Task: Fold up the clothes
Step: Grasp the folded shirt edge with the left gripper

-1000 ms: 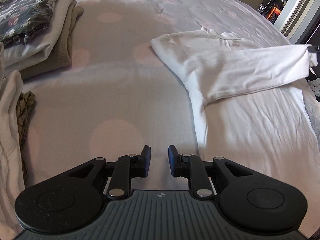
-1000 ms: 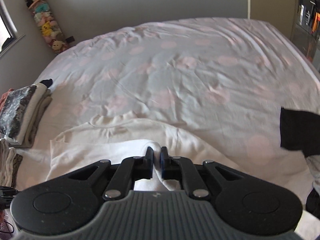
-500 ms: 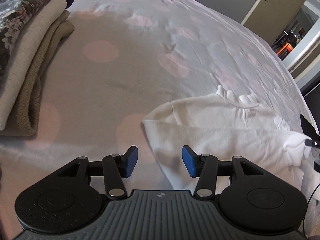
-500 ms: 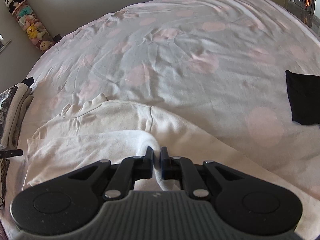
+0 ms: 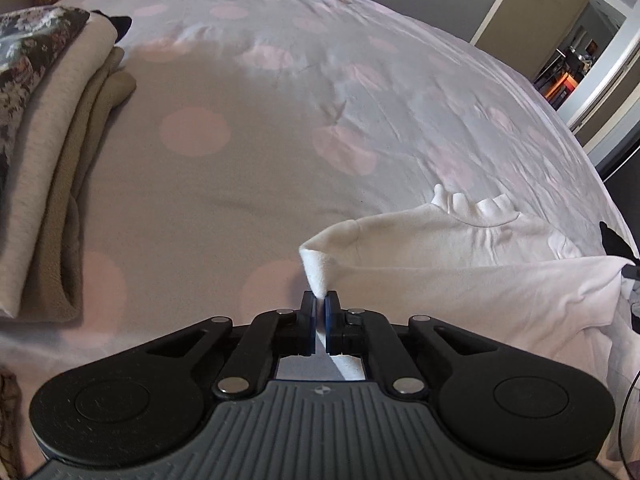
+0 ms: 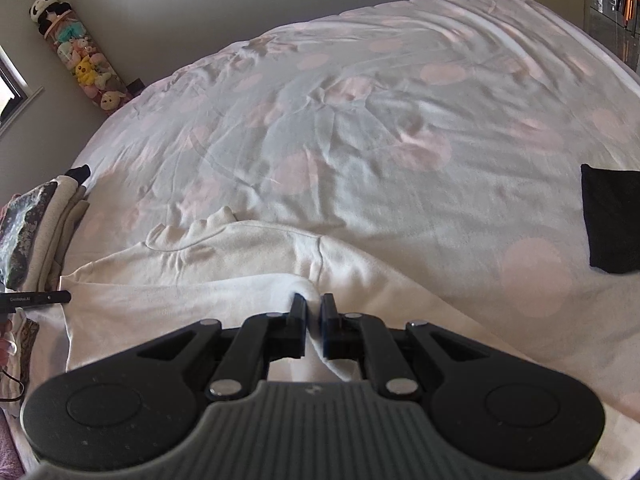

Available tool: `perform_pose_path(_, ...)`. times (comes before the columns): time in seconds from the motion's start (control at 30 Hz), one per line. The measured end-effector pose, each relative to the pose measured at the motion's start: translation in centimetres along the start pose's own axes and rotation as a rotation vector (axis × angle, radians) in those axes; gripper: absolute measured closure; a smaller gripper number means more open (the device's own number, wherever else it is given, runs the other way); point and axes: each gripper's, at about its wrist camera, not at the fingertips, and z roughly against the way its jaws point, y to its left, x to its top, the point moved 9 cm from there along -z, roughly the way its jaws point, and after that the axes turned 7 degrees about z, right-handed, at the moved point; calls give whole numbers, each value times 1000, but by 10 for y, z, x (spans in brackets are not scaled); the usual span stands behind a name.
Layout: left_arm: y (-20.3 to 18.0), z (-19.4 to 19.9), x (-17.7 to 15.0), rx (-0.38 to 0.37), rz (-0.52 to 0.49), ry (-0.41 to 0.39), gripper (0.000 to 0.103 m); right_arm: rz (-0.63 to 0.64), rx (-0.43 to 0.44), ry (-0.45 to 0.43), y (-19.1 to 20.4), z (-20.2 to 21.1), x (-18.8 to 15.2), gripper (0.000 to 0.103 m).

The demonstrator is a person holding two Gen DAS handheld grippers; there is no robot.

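Note:
A white long-sleeved top (image 5: 460, 264) lies on the bed with its frilled collar away from me and one sleeve folded across the body. My left gripper (image 5: 319, 302) is shut on the top's left folded edge, which rises slightly at the pinch. My right gripper (image 6: 314, 306) is shut on the white sleeve cuff (image 6: 304, 290) over the top (image 6: 200, 264). The left gripper's tip (image 6: 36, 298) shows at the left edge of the right wrist view.
A stack of folded clothes (image 5: 44, 152) sits at the left, also in the right wrist view (image 6: 36, 224). A black garment (image 6: 612, 220) lies at the right. The dotted bedspread (image 5: 260, 152) stretches ahead. An open door (image 5: 580, 40) is at the far right.
My left gripper moved forward to the top's left edge and closed on it. My right gripper stayed shut on the sleeve cuff and shifted little.

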Motion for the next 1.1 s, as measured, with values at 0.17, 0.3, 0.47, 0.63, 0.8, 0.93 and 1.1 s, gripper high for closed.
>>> perform_pose_path(0.17, 4, -11, -3, 29, -38, 22, 100, 18, -47, 56, -5, -28, -1, 95)
perform_pose_path(0.3, 1, -19, -11, 51, -33, 25, 96, -7, -82, 83, -16, -46, -6, 93)
perform_pose_path(0.47, -1, 10, -22, 70, -33, -44, 57, -23, -90, 20, -19, -29, -4, 72)
perform_pose_path(0.63, -17, 25, -52, 3, 1, 7, 56, -33, -145, -33, -27, -11, -14, 67)
perform_pose_path(0.8, -30, 17, -80, -11, 22, 54, 55, -135, -159, -24, -45, -14, -39, 64)
perform_pose_path(0.93, -33, 10, -93, -24, 63, 78, 66, -266, -115, -43, -56, -26, -55, 64)
perform_pose_path(1.1, -32, 12, -95, -12, 64, 79, 97, -362, -56, -111, -59, -43, -53, 65)
